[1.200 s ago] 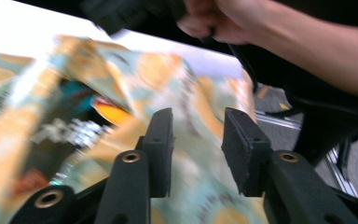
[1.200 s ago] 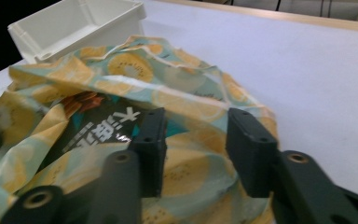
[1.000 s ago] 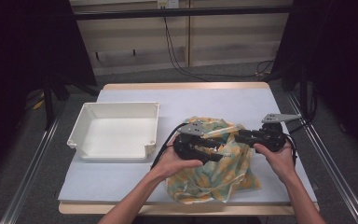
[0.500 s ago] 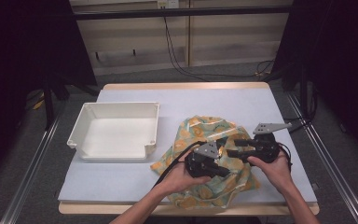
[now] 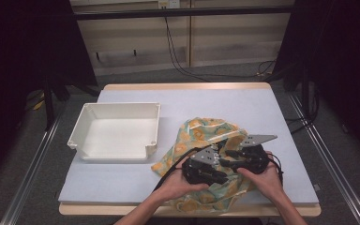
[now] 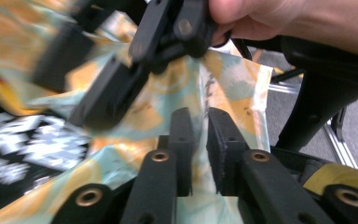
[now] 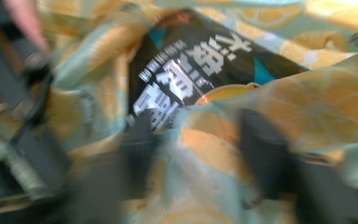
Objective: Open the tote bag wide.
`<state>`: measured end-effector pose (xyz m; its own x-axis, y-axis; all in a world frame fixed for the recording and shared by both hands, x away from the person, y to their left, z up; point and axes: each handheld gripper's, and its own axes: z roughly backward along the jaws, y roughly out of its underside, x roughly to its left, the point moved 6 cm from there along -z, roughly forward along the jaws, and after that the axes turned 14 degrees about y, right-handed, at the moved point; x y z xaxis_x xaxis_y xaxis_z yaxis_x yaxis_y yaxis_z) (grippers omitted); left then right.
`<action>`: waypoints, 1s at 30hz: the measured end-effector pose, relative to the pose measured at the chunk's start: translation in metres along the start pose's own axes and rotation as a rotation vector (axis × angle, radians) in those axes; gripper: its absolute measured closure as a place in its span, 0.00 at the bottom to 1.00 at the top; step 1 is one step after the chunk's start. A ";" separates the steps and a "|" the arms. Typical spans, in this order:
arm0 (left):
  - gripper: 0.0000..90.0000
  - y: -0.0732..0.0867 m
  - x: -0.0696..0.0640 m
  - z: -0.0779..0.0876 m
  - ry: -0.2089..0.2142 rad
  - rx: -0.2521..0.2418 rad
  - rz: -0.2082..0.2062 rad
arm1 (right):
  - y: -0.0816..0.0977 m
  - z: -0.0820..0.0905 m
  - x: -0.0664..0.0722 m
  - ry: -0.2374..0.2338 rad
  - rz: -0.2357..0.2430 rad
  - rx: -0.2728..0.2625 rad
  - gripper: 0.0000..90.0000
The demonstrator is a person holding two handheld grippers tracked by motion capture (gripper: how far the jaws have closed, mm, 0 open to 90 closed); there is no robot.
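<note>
grippers (image 5: 225, 159) – 2 | patterned cloth bag (image 5: 201, 136) – 1 | white tray (image 5: 117, 132) – 1 | table (image 5: 225, 101) – 1

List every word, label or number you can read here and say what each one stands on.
Dark packet inside the orange-patterned cloth bag: large white printed characters, too blurred by motion to read in the right gripper view.
The same white print on black shows at the edge of the left gripper view: out of focus, unreadable.
White tray: no text.

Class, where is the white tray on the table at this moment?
In the high view the white tray sits on the table's left half, just left of the orange-patterned bag.
</note>
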<state>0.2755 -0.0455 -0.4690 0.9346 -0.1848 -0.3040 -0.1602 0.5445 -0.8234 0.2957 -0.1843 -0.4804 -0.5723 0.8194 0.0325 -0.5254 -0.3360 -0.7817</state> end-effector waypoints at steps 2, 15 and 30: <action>0.78 -0.004 0.003 0.013 -0.018 -0.041 0.009 | 0.001 0.004 -0.001 -0.007 0.001 -0.002 0.88; 0.69 0.000 0.050 0.039 -0.145 -0.099 0.121 | 0.026 0.039 -0.018 0.038 -0.024 -0.001 1.00; 0.67 0.017 0.027 0.034 -0.118 -0.038 0.082 | 0.078 0.035 -0.039 0.107 -0.046 0.139 0.99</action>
<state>0.3086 -0.0135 -0.4754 0.9484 -0.0426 -0.3143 -0.2471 0.5220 -0.8164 0.2554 -0.2583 -0.5207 -0.4797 0.8774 -0.0061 -0.6357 -0.3523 -0.6869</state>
